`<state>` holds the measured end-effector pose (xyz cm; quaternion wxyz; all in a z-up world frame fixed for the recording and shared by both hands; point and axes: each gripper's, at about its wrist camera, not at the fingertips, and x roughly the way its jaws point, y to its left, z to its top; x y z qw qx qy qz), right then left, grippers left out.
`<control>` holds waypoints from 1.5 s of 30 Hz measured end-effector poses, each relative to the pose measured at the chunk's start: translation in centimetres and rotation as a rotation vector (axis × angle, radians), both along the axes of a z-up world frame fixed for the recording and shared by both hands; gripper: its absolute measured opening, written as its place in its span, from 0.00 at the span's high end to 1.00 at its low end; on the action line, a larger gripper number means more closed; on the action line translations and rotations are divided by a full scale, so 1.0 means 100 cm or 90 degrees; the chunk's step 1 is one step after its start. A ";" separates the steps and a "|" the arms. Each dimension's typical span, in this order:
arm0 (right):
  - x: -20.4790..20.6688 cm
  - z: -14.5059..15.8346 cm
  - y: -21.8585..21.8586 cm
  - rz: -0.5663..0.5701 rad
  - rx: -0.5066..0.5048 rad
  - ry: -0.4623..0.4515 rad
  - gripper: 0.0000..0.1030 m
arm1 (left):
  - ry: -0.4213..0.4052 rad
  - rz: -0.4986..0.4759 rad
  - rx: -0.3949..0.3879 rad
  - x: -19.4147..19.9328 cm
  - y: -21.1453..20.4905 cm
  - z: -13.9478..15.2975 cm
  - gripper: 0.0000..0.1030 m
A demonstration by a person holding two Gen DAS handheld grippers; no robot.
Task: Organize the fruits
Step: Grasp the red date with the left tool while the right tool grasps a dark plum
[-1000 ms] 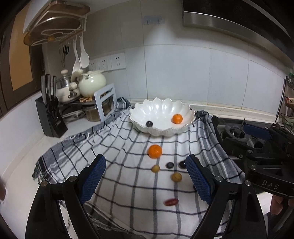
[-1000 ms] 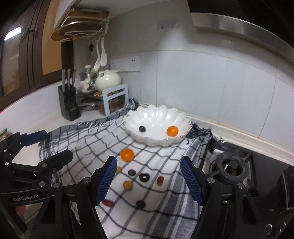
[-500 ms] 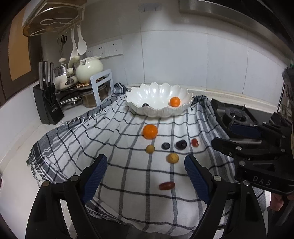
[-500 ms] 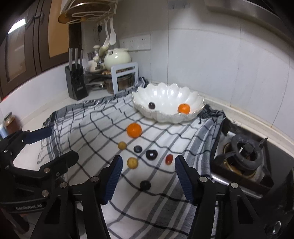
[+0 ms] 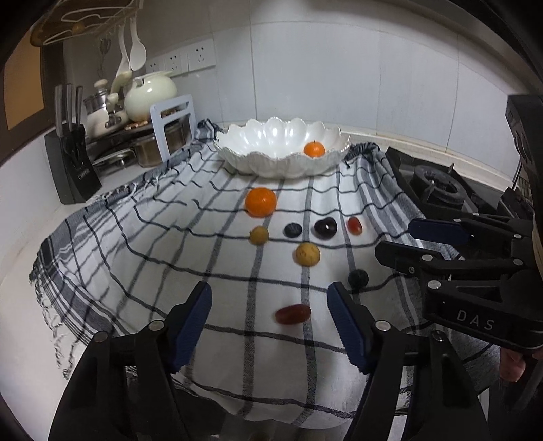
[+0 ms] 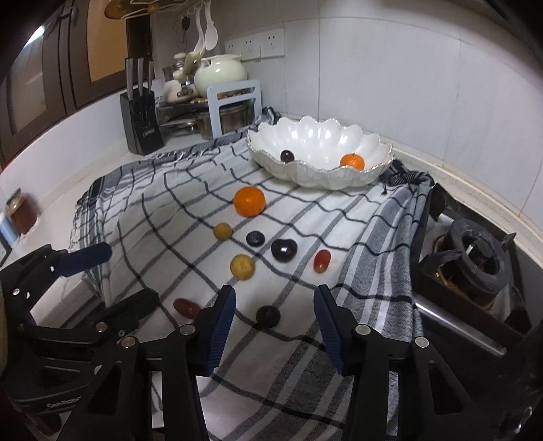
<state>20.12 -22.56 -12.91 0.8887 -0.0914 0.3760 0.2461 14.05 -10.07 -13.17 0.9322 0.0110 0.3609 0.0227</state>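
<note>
Loose fruits are spread over a black-and-white checked cloth (image 5: 152,257) that covers a pale countertop (image 6: 51,190) and hangs over its front edge. A large orange (image 5: 260,202) is seen nearest the bowl; below it a row is formed by a small yellow fruit (image 5: 259,235), a dark blue berry (image 5: 293,230), a dark plum-like fruit (image 5: 325,227) and a red grape (image 5: 354,226). A speckled yellow fruit (image 5: 307,254) lies in front of that row, a dark round berry (image 6: 268,316) further forward, and an oblong red grape (image 5: 292,314) nearest the cloth's front edge. A white scalloped bowl (image 5: 271,135) stands at the back of the cloth, and a small orange (image 6: 352,161) and a dark grape (image 6: 287,156) are held in it.

The left gripper (image 5: 269,325) is held low over the cloth, its blue-padded jaws apart and having just been closing, with the oblong red grape between them but not touched. The right gripper (image 6: 273,322) is likewise unclenched, its jaws having just been closing, and the dark round berry lies between the pads without contact.

A gas burner (image 6: 475,257) is seen beside the cloth on the right. A knife block (image 6: 141,115), a cream pot (image 6: 220,71), power sockets (image 6: 258,44) and hanging white spoons (image 6: 207,30) are set against the white tiled wall (image 6: 407,68).
</note>
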 end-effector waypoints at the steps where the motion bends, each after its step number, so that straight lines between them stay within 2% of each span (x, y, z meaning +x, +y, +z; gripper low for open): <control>1: 0.001 -0.002 0.001 0.001 -0.001 0.003 0.54 | 0.003 0.000 0.000 0.001 -0.001 -0.002 0.33; 18: 0.016 -0.043 0.010 0.018 -0.003 0.071 0.65 | 0.054 0.001 -0.025 0.018 -0.006 -0.044 0.47; 34: 0.023 -0.059 0.013 0.024 -0.006 0.088 0.71 | 0.073 0.004 -0.030 0.028 -0.007 -0.059 0.58; 41: 0.025 -0.059 0.012 0.022 -0.002 0.085 0.76 | 0.068 0.001 -0.033 0.031 -0.007 -0.059 0.69; 45: 0.026 -0.059 0.011 0.022 0.001 0.085 0.77 | 0.069 0.001 -0.036 0.031 -0.006 -0.059 0.71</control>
